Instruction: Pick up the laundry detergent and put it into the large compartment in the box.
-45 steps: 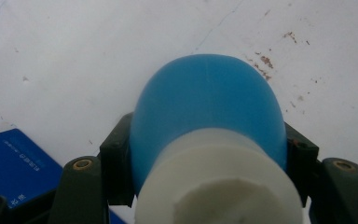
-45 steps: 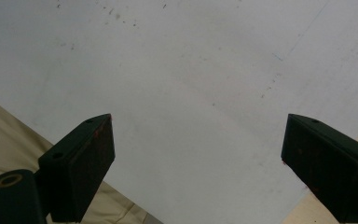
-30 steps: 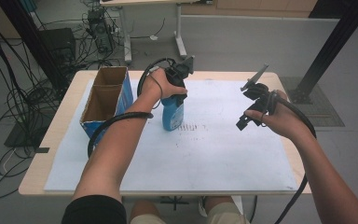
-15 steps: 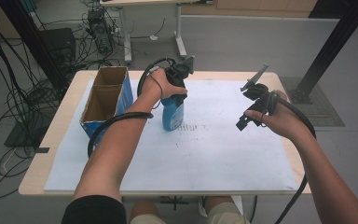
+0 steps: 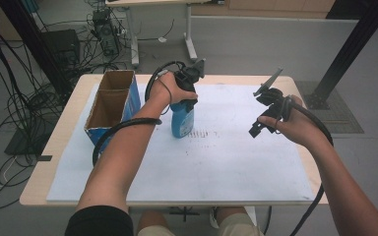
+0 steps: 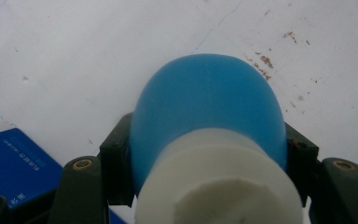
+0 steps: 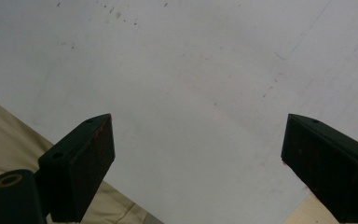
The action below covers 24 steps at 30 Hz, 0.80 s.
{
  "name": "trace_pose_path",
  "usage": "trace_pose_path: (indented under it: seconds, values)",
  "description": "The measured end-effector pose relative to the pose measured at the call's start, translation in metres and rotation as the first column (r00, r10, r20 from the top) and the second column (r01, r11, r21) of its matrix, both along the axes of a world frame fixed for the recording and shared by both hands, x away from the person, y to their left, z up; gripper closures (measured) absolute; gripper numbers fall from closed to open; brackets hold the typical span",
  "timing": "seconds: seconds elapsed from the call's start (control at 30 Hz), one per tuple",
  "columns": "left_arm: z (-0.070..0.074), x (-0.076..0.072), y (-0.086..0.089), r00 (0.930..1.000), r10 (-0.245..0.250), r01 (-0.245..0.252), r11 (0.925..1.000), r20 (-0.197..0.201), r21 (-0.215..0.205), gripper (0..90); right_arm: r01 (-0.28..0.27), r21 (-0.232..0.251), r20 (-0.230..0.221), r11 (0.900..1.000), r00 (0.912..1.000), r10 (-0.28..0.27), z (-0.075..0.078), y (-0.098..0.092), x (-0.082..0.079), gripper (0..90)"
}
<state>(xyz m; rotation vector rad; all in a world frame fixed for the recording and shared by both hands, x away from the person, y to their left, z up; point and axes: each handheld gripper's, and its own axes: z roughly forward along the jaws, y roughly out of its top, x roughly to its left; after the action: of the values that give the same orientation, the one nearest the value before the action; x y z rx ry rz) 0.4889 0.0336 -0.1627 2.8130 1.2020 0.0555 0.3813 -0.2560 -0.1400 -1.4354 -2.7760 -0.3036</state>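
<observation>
A blue bottle (image 5: 182, 120) with a white cap stands upright on the white sheet (image 5: 226, 162) near the table's middle. My left gripper (image 5: 187, 101) comes down on it from above and is shut on its upper part. In the left gripper view both jaws press the blue shoulder of the bottle (image 6: 205, 116) just under the white cap (image 6: 219, 182). My right gripper (image 5: 257, 129) hangs above the sheet to the right, apart from the bottle. Its jaws stand wide open in the right gripper view, with nothing between the pads (image 7: 86, 163).
An open blue-sided cardboard box (image 5: 109, 105) stands at the table's left, close to the bottle; its corner (image 6: 14, 163) appears in the left gripper view. The table's wooden edge (image 5: 305, 142) runs along the right. Cables and a black stand lie on the floor beyond.
</observation>
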Motion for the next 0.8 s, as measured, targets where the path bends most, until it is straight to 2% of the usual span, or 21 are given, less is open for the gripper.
trace_pose_path:
  seconds: [0.8]
  values:
    - [0.0004,0.0005,-0.0023,1.0000,0.005,-0.005,0.9999,-0.004,0.009,37.8,-0.001,-0.001,-0.001,1.000,1.0000,0.001,0.0007,-0.0013,0.0002,9.6]
